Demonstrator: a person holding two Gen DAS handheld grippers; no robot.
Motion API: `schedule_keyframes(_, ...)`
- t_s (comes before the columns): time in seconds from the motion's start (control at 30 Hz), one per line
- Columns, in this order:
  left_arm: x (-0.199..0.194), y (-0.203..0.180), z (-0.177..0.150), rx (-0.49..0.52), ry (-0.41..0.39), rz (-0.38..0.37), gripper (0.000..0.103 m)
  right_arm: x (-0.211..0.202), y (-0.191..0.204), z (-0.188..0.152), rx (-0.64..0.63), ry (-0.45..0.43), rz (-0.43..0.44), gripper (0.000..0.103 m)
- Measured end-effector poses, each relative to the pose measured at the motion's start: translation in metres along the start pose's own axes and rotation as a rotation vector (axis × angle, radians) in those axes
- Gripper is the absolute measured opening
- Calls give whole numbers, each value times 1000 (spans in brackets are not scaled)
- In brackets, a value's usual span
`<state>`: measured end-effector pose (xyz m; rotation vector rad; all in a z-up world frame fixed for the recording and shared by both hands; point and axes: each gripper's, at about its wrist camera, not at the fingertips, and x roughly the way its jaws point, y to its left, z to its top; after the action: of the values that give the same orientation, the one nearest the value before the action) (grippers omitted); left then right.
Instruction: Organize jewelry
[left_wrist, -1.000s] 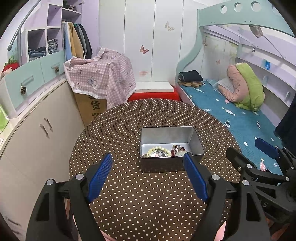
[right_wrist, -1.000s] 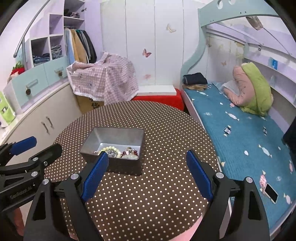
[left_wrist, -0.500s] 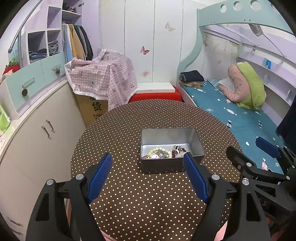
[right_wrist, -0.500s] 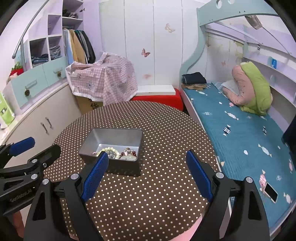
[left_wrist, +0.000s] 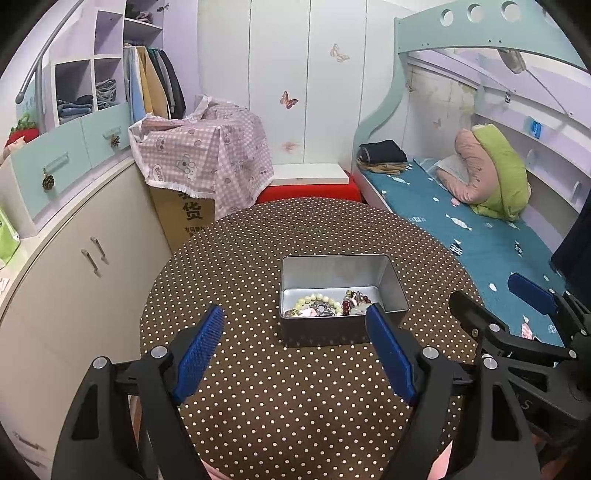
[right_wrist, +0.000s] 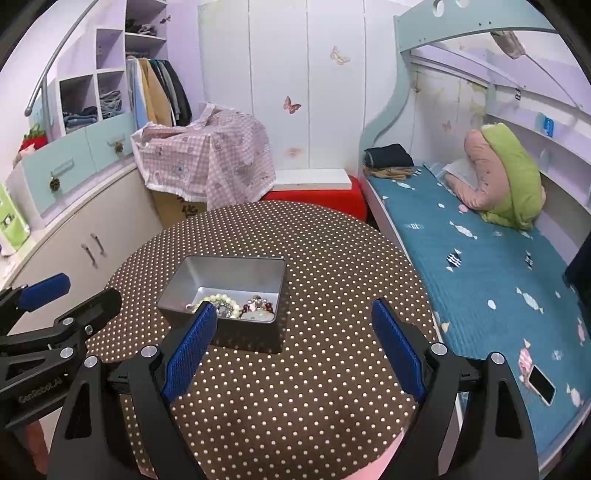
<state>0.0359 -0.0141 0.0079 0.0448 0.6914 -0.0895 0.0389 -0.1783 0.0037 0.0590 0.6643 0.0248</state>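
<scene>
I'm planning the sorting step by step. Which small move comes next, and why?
Probably lower the open left gripper into the metal tin toward the pale bead bracelet: both grippers are empty and all the jewelry lies heaped at the tin's near end.

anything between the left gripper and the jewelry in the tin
Only the metal tin's own near wall. The jewelry lies behind it, so the open left gripper must come in over the rim. The polka-dot table between shows nothing else.
</scene>
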Motion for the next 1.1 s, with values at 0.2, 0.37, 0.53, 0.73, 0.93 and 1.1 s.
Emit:
schedule_keyframes(0.2, 1, -1, -1, -5, 12, 1, 77, 0, 1, 0, 0, 0, 0, 83)
schedule_keyframes(0.37, 4, -2, -2, 5, 17, -1, 77, 2, 1, 0, -6, 4, -2, 83)
schedule_keyframes(0.53, 5, 0, -1, -1, 23, -7, 77, 5, 1, 1, -10, 5, -2, 83)
schedule_keyframes(0.73, 5, 1, -1, -2, 24, -8, 77, 6, 1, 0, -10, 7, -1, 83)
schedule_keyframes(0.93, 5, 1, -1, -1, 24, -7, 77, 6, 2, 0, -10, 5, -4, 83)
schedule_keyframes(1.1, 6, 1, -1, -5, 27, -10, 77, 6, 2, 1, -9, 6, -2, 83)
